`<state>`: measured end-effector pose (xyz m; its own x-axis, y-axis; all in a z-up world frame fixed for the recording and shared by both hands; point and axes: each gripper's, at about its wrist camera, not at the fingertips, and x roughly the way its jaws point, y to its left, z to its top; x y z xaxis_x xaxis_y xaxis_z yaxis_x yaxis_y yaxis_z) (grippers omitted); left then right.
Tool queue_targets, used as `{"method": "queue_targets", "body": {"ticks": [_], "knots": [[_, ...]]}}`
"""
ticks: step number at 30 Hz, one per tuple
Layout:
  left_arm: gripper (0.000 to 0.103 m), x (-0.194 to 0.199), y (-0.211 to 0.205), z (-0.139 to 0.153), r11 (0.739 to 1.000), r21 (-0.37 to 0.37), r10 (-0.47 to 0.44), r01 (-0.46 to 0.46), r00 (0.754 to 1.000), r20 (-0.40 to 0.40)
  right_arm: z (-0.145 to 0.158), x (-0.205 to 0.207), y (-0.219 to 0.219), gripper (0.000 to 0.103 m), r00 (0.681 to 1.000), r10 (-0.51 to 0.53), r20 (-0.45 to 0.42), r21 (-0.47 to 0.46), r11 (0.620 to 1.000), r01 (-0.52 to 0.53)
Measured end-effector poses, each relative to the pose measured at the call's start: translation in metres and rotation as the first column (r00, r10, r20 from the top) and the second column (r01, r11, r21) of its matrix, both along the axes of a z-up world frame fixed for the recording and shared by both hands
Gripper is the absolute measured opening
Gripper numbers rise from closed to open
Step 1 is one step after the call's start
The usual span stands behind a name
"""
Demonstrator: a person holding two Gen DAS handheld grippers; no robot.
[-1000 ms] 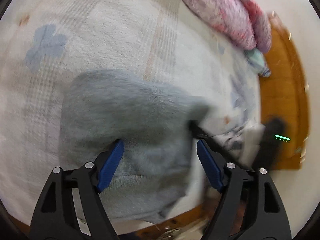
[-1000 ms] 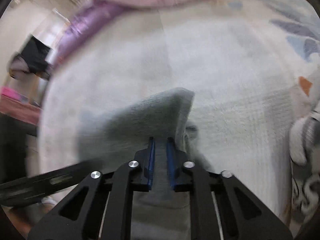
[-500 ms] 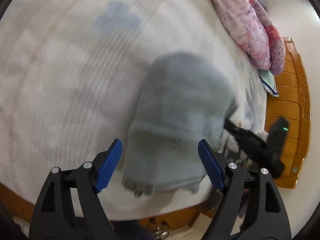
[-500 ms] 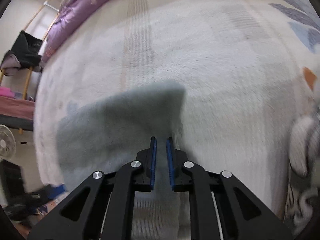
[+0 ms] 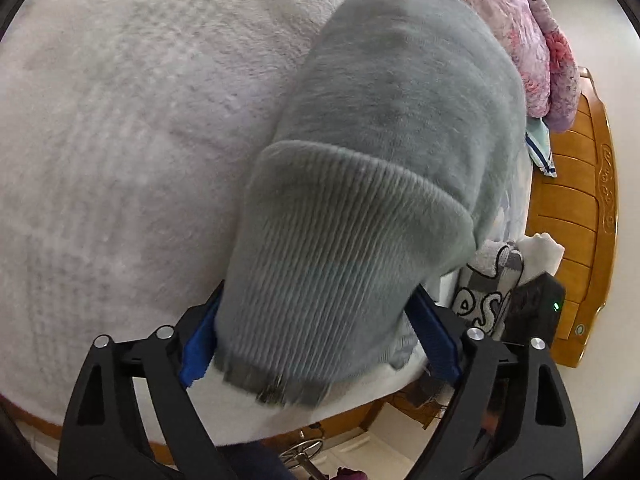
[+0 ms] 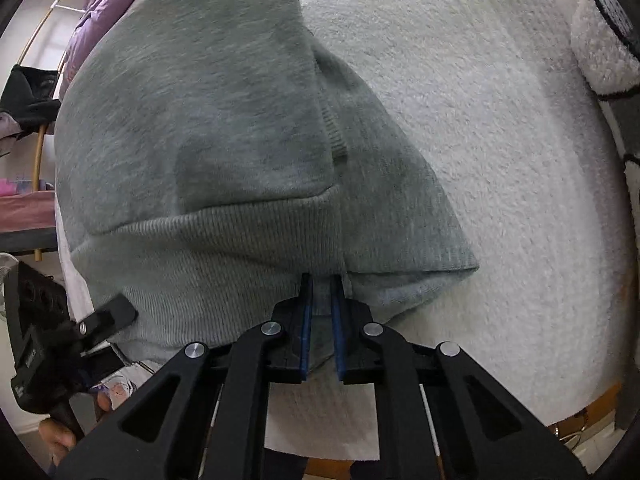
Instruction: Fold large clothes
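Note:
A grey sweatshirt lies folded on the white fleece bedspread, its ribbed hem toward the bed's near edge. My left gripper is open, its blue fingers on either side of the ribbed hem, which droops between them. In the right wrist view the sweatshirt fills the left half. My right gripper is shut on the ribbed hem edge at a corner. The left gripper also shows in the right wrist view at the lower left.
A pink and purple quilt lies at the bed's far side. A wooden headboard stands on the right. A white and grey fleece garment lies by the headboard and shows in the right wrist view. The bed edge is close below.
The sweatshirt has been pulled toward the near bed edge and both grippers have come much closer to it. The ribbed hem now lies between my left fingers.

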<state>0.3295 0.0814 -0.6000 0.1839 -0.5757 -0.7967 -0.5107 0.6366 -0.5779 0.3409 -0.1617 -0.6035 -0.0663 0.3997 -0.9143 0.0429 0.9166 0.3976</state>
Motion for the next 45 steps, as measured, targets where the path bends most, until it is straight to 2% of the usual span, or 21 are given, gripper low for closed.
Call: {"method": "queue_targets", "body": {"ticks": [2,5,6,7,8,10,12,15,16,17,19,23,26,27,32,36,38,41,42,44,45], "knots": [[0.087,0.003,-0.001,-0.004,1.0,-0.022,0.019,-0.019,1.0,-0.003,0.001,-0.001,-0.005,0.01,0.998,-0.064,-0.003,0.038,0.997,0.064],[0.076,0.009,-0.007,0.0,1.0,0.002,-0.012,0.012,1.0,0.007,0.008,-0.006,-0.016,0.018,0.982,-0.189,0.004,0.109,0.976,0.187],[0.068,0.009,-0.007,0.004,1.0,0.008,-0.024,0.024,1.0,0.011,0.011,-0.01,-0.019,0.034,0.972,-0.233,0.007,0.144,0.963,0.23],[0.061,0.01,-0.007,0.006,1.0,0.003,-0.026,0.026,1.0,0.012,0.014,-0.015,-0.023,0.062,0.96,-0.279,0.005,0.174,0.946,0.274],[0.057,0.008,-0.005,0.009,1.0,-0.009,-0.026,0.026,1.0,0.015,0.018,-0.023,-0.028,0.07,0.934,-0.358,-0.003,0.22,0.911,0.35],[0.05,0.008,-0.002,0.018,0.999,-0.023,-0.037,0.037,0.999,0.02,0.022,-0.036,-0.033,0.073,0.889,-0.455,-0.039,0.286,0.848,0.447],[0.047,0.011,-0.001,0.026,0.998,-0.039,-0.04,0.041,0.999,0.026,0.023,-0.058,-0.037,0.076,0.798,-0.59,-0.121,0.345,0.729,0.592],[0.046,0.021,0.001,0.041,0.994,-0.103,-0.02,0.023,0.999,0.028,0.02,-0.097,-0.038,0.089,0.6,-0.757,-0.26,0.398,0.482,0.781],[0.046,0.023,0.003,0.043,0.993,-0.117,-0.012,0.015,1.0,0.025,0.015,-0.111,-0.034,0.09,0.515,-0.789,-0.336,0.415,0.367,0.833],[0.046,0.026,0.005,0.047,0.991,-0.134,-0.002,0.005,1.0,0.023,0.011,-0.117,-0.028,0.092,0.475,-0.79,-0.387,0.427,0.303,0.852],[0.046,0.03,0.007,0.051,0.987,-0.16,0.019,-0.017,1.0,0.01,-0.001,-0.125,-0.009,0.092,0.398,-0.781,-0.482,0.448,0.171,0.878],[0.046,0.037,0.01,0.051,0.974,-0.214,0.064,-0.071,0.997,-0.038,-0.011,-0.13,0.014,0.093,0.299,-0.774,-0.558,0.486,-0.012,0.874],[0.046,0.038,0.012,0.052,0.975,-0.215,0.051,-0.058,0.998,-0.038,-0.024,-0.124,0.023,0.093,0.265,-0.773,-0.576,0.52,-0.096,0.849],[0.046,0.038,0.013,0.051,0.973,-0.225,0.052,-0.06,0.998,-0.041,-0.028,-0.126,0.022,0.093,0.269,-0.768,-0.581,0.539,-0.116,0.834],[0.046,0.038,0.011,0.049,0.969,-0.243,0.031,-0.04,0.999,-0.041,-0.042,-0.112,0.014,0.094,0.303,-0.782,-0.545,0.583,-0.093,0.807],[0.046,0.036,0.014,0.043,0.969,-0.246,0.001,-0.01,0.999,-0.038,-0.046,-0.11,0.008,0.095,0.266,-0.779,-0.567,0.556,-0.124,0.822],[0.048,0.034,0.016,0.038,0.97,-0.242,-0.013,-0.001,0.998,-0.053,-0.048,-0.109,0.005,0.092,0.283,-0.786,-0.55,0.531,-0.068,0.844],[0.052,0.033,0.021,0.037,0.97,-0.242,-0.024,0.01,0.998,-0.058,-0.049,-0.099,0.003,0.064,0.329,-0.784,-0.526,0.519,0.011,0.855],[0.055,0.032,0.023,0.039,0.971,-0.239,-0.035,0.023,0.998,-0.048,-0.049,-0.097,0.001,0.055,0.337,-0.784,-0.522,0.526,0.016,0.85],[0.068,0.03,0.028,0.043,0.967,-0.247,-0.067,0.058,0.997,-0.027,-0.046,-0.095,-0.004,0.044,0.374,-0.784,-0.496,0.53,0.068,0.845],[0.082,0.03,0.032,0.046,0.968,-0.242,-0.073,0.067,0.997,-0.016,-0.041,-0.094,-0.007,0.039,0.407,-0.787,-0.464,0.53,0.121,0.839]]}}
